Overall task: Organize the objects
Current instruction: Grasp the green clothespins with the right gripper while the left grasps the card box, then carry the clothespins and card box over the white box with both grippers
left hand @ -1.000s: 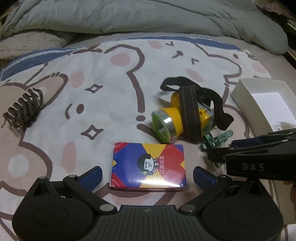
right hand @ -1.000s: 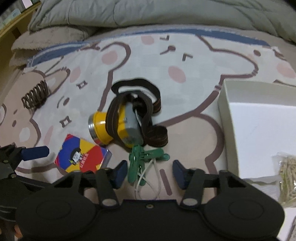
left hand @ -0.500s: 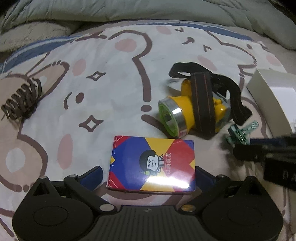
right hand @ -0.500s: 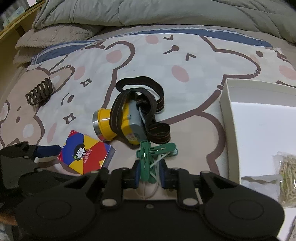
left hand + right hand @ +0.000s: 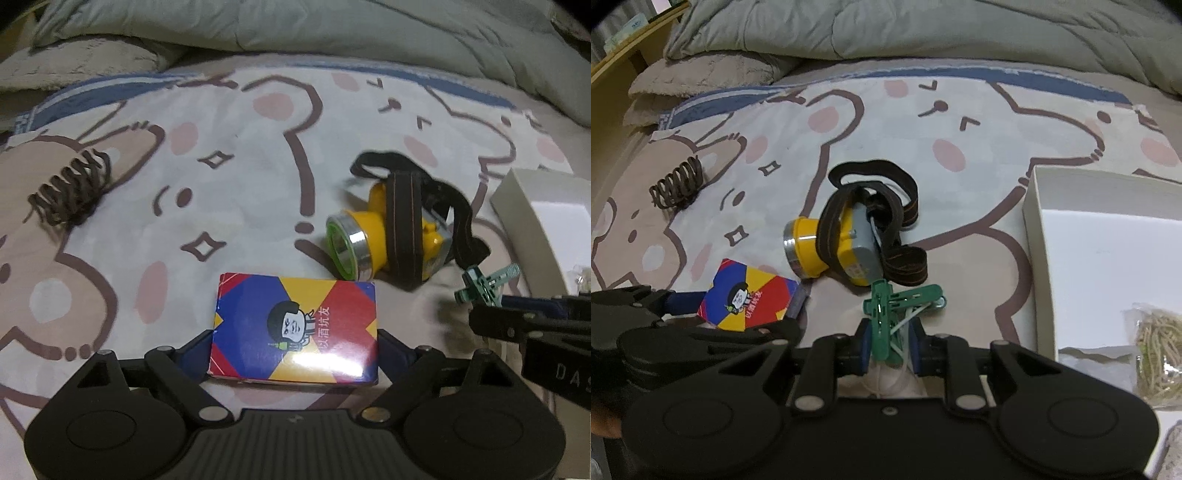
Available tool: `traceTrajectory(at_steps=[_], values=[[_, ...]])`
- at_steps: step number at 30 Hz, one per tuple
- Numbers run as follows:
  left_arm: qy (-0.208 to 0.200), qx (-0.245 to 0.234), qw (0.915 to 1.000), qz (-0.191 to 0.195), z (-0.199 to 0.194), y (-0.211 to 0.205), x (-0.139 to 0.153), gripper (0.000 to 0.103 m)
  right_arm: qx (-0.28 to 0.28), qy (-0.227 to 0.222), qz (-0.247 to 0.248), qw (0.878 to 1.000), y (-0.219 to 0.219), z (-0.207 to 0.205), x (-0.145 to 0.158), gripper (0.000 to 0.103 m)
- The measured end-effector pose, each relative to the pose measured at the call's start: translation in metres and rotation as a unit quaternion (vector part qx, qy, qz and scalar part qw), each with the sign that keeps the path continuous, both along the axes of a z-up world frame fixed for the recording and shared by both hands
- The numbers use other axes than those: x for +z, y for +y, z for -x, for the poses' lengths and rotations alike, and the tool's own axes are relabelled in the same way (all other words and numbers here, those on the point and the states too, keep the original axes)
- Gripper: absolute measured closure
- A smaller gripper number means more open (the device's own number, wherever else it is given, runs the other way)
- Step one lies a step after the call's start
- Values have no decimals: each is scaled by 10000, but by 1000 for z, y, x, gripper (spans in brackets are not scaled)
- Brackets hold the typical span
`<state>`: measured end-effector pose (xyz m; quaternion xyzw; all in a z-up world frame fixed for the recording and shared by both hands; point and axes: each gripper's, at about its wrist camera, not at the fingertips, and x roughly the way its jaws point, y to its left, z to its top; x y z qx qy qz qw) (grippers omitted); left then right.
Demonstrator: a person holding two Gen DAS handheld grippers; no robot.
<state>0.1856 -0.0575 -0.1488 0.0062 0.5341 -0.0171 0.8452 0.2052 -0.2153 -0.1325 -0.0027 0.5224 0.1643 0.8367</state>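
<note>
My left gripper (image 5: 295, 343) is shut on a colourful card box (image 5: 295, 326), its fingers pressing both short sides; the box rests on the bed sheet and also shows in the right wrist view (image 5: 750, 295). My right gripper (image 5: 889, 347) is shut on green clothes pegs (image 5: 886, 314) with a white cord. The pegs show in the left wrist view (image 5: 484, 284) too. A yellow headlamp (image 5: 831, 251) with a dark strap lies just beyond both, also in the left wrist view (image 5: 388, 240).
A white open box (image 5: 1108, 258) stands at the right and holds a bag of rubber bands (image 5: 1160, 350). A dark coil spring (image 5: 70, 192) lies at the far left. A grey duvet (image 5: 923, 29) is bunched along the back.
My left gripper's fingers have closed in onto the card box. My right gripper closed on the green pegs and now holds them.
</note>
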Motion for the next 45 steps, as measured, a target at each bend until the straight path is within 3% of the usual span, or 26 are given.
traceTrajectory(at_steps=[27, 34, 45], values=[[-1386, 160, 9897, 327, 75, -4, 111, 14, -132, -1457, -387, 9885, -35, 71, 90, 82], [-1635, 79, 9861, 292, 86, -16, 125, 14, -226, -1710, -490, 9838, -48, 82, 105, 82], [-1629, 7, 9860, 353, 78, -34, 123, 14, -372, -1861, -516, 9805, -68, 85, 110, 82]])
